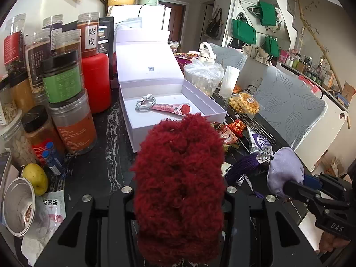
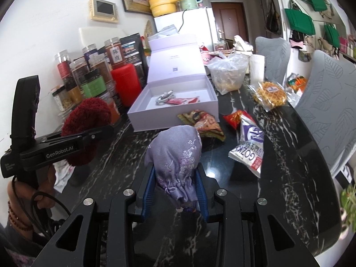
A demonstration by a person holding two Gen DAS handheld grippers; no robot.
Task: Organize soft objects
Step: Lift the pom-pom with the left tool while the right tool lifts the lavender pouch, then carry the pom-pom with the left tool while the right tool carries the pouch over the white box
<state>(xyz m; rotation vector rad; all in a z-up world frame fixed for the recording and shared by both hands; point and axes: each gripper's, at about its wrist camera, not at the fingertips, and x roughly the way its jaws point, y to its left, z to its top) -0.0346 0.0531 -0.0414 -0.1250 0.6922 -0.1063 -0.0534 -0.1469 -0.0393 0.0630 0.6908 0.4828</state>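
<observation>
1. Black marble table (image 2: 278, 155) carries jars (image 1: 66, 93), snack packets (image 2: 249, 146) and an open white box (image 1: 155, 124).
2. Left gripper (image 1: 178, 191) is clenched on a red fluffy item (image 1: 180, 178), held above the table before the box.
3. Right gripper (image 2: 175, 187) is clenched on a purple pouch (image 2: 175, 153), held above the table.

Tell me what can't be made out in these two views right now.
- Left wrist view: the left gripper fingertips, buried in the red fluffy item.
- Right wrist view: the lavender pouch bottom, covered by the right gripper pads.
- Left wrist view: the white box front part, behind the red fluffy item.
- Both views: the jar labels, too small to read.
</observation>
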